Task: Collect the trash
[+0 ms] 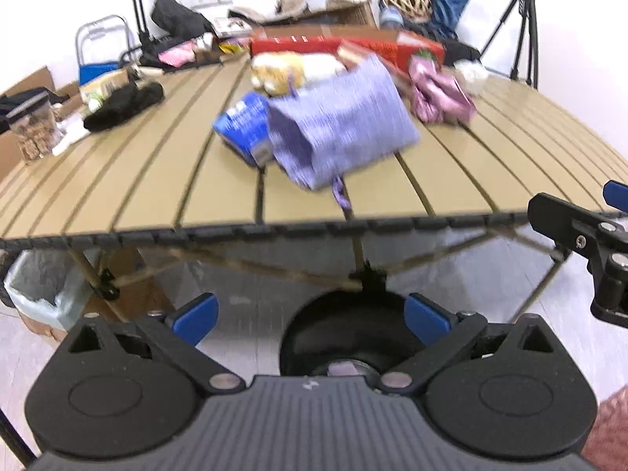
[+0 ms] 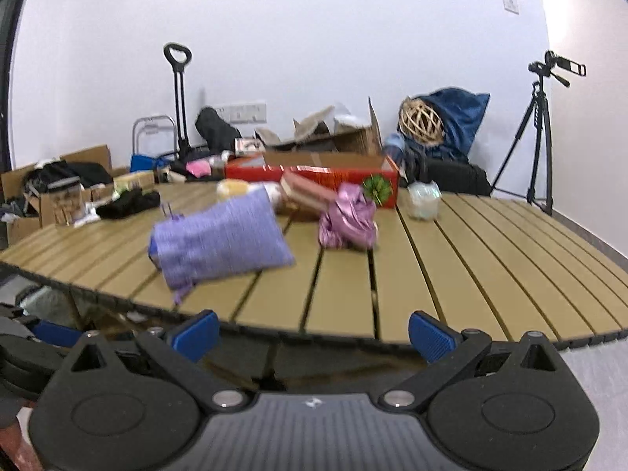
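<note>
Both your left gripper and right gripper hang spread wide and empty off the near edge of the slatted table, where the purple drawstring pouch lies near that edge with the crumpled pink wrapper behind it.

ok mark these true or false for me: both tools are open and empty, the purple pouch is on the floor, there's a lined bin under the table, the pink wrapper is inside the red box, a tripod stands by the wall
1. Both tools, left and right, are open and empty. True.
2. The purple pouch is on the floor. False: it lies on the slatted table, near the front edge.
3. A lined bin sits under the table. True, at the left side.
4. The pink wrapper is inside the red box. False: it lies on the table in front of the box.
5. A tripod stands by the wall. True.
</note>
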### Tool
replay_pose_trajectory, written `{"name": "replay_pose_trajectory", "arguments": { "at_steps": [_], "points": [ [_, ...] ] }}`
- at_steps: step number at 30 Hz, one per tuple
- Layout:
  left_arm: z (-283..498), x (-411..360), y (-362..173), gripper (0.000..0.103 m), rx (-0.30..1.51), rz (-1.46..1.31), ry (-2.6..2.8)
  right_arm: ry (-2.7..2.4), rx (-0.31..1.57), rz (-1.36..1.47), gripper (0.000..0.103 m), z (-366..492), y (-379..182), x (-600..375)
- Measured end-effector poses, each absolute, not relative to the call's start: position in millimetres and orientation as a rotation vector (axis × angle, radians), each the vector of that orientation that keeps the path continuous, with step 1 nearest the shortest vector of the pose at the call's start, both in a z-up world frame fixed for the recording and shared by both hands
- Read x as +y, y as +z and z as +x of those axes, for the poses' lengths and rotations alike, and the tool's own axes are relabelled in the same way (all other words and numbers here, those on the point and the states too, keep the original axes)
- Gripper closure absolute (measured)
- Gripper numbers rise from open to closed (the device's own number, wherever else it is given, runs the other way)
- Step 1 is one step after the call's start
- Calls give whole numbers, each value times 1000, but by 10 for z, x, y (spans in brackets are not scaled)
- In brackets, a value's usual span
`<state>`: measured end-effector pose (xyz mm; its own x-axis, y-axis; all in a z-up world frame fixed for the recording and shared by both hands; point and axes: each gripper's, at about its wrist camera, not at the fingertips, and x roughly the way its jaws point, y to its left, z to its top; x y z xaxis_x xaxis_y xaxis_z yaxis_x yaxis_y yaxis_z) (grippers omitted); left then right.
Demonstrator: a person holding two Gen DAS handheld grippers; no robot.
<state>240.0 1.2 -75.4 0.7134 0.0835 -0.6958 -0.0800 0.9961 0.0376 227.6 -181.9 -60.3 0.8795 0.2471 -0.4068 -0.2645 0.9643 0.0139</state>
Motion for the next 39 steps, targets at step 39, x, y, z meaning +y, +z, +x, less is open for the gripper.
{"name": "replay_pose_trajectory", "arguments": {
  "at_steps": [39],
  "points": [
    [2873, 1349, -420, 0, 570, -164, 349, 327, 371, -111, 0, 3409, -875, -439]
  ]
}}
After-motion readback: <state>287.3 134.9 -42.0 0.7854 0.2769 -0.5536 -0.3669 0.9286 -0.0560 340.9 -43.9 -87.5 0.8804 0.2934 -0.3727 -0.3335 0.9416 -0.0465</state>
